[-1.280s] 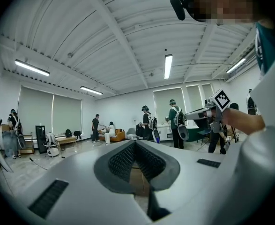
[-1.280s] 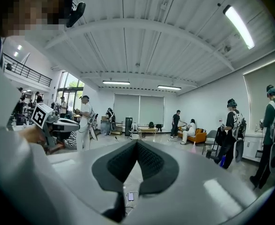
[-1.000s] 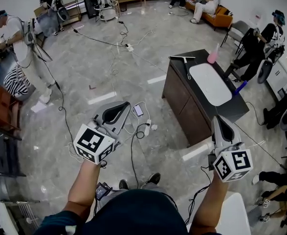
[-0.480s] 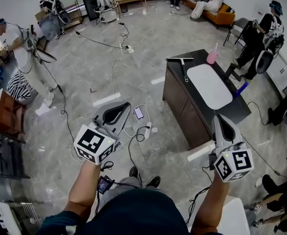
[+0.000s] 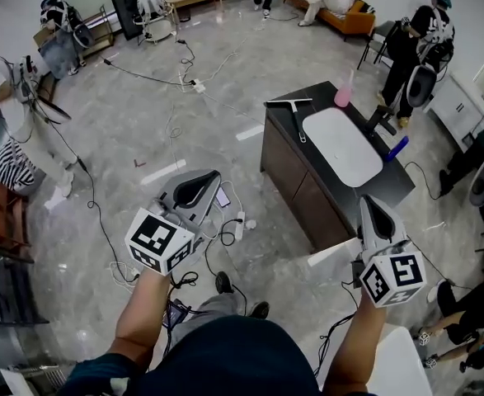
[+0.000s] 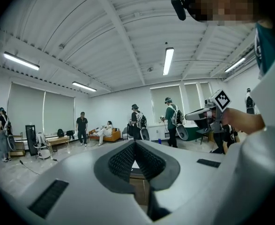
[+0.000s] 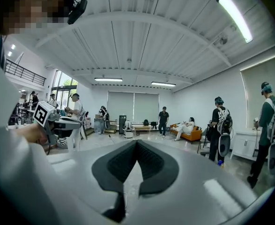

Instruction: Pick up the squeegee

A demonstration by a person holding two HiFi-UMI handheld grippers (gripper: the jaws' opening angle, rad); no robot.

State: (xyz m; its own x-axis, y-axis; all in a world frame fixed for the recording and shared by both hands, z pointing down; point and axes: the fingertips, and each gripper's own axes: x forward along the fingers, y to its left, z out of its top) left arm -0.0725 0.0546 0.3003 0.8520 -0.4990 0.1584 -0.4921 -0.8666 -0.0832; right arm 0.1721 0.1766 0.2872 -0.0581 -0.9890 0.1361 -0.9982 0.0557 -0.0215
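Grey left tongs [image 5: 211,176] and right tongs [image 5: 365,201] point forward on straight arms, both pinched shut, holding nothing. The pale squeegee [image 5: 296,117] lies on the dark counter's [image 5: 289,162] far end, beside a white sink [image 5: 340,145].

Floor [image 5: 110,147]: wide open grey tiles across the centre and upper left.
Cables [image 5: 229,231]: tangled on the tiles at lower centre.
Counter [image 5: 295,180]: dark block right of centre, bars the way.
Counter top: squeegee [image 5: 289,106] and pink bottle [image 5: 343,96] at upper end, open above.
Person [image 5: 415,44]: stands near counter's upper right corner.
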